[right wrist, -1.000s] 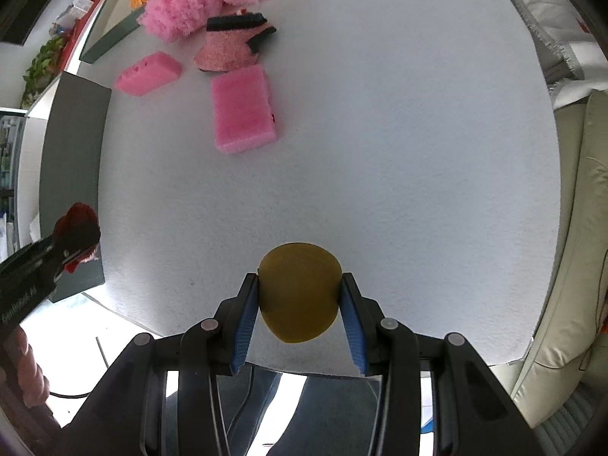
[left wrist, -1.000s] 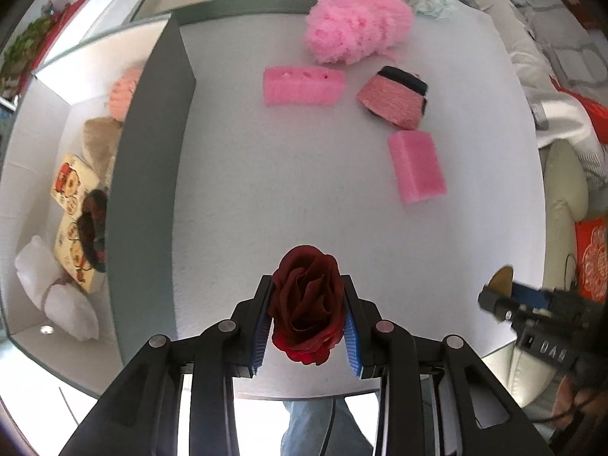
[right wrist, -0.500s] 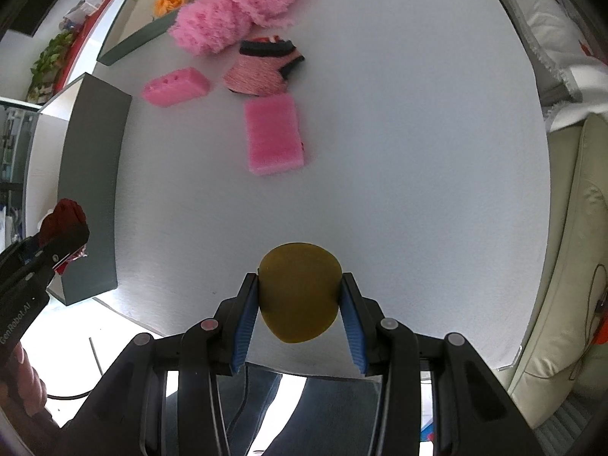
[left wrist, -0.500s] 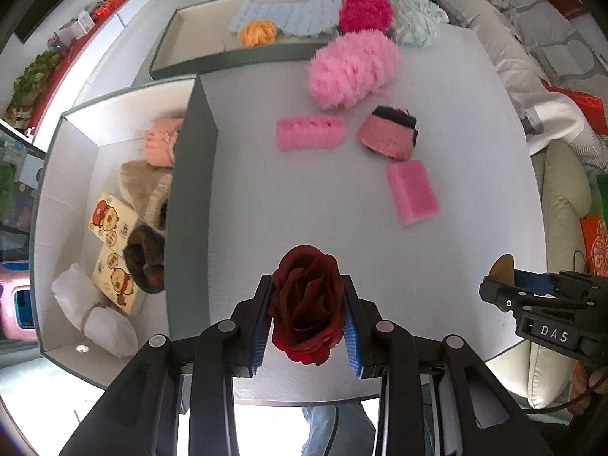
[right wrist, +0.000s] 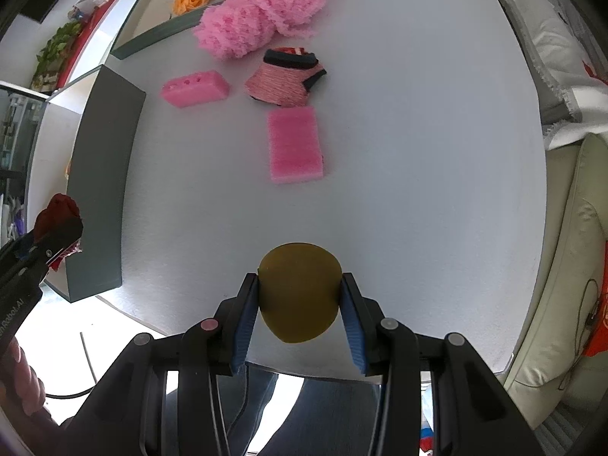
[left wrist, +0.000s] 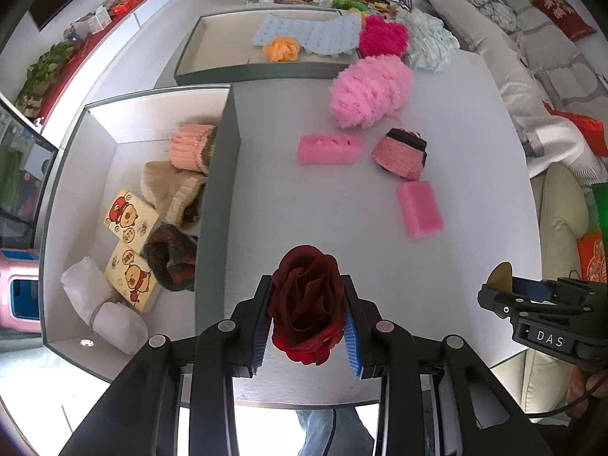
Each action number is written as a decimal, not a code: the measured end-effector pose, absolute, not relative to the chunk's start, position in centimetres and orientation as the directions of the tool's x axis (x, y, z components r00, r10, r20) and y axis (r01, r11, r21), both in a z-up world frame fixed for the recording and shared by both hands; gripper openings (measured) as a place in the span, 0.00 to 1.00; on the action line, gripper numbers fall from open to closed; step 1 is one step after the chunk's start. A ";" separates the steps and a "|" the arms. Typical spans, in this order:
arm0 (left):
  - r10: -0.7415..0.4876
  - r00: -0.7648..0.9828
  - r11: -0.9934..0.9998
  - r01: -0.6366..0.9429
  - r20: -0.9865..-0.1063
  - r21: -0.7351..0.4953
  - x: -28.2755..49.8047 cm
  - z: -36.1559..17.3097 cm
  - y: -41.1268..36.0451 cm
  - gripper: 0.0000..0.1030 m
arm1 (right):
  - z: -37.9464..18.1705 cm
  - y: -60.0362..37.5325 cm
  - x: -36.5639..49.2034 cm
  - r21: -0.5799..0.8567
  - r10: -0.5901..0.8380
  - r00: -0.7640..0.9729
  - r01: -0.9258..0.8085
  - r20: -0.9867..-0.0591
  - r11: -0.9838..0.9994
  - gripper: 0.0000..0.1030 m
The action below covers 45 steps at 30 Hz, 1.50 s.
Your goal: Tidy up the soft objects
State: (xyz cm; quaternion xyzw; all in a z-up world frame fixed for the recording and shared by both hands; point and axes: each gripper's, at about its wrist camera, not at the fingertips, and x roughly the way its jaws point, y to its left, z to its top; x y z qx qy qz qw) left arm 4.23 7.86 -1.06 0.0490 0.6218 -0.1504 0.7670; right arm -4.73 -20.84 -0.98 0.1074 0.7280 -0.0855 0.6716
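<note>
My left gripper (left wrist: 307, 321) is shut on a dark red fabric rose (left wrist: 306, 304), held above the near edge of the white table (left wrist: 304, 197). My right gripper (right wrist: 299, 306) is shut on a mustard-yellow soft ball (right wrist: 299, 296), also over the table's near edge. On the table lie a holed pink sponge (left wrist: 328, 149), a flat pink sponge (left wrist: 420, 209), a pink-and-black knitted piece (left wrist: 399, 152) and a fluffy pink pom (left wrist: 370, 91). To the left stands a grey-walled box (left wrist: 216, 205) holding several soft items.
A shallow grey tray (left wrist: 262, 73) at the back holds an orange flower (left wrist: 281, 48) and a blue mat (left wrist: 315, 34). A magenta pom (left wrist: 383, 36) and pale cloth (left wrist: 429, 43) lie behind. A sofa (right wrist: 562, 266) runs along the right side. The person's legs show below the table edge.
Both grippers have risen and pulled back, so more of the table, box and back tray shows. Each keeps its hold on its object.
</note>
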 end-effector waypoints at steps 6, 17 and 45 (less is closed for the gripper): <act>-0.180 0.196 0.961 0.245 -0.964 -0.129 4.3 -1.0 9.5 0.34 | -0.6 -20.1 -4.0 0.007 0.026 -0.075 0.243 -0.997 0.970 0.44; -0.199 0.225 0.969 0.192 -0.954 -0.157 4.7 -0.6 11.4 0.34 | 0.0 -19.0 -3.3 -0.017 -0.003 -0.068 0.207 -0.998 0.978 0.44; -0.182 0.275 0.982 0.000 -0.944 -0.190 5.5 -0.8 17.5 0.34 | 0.1 -11.5 2.2 -0.034 -0.037 -0.068 -0.047 -0.997 0.998 0.46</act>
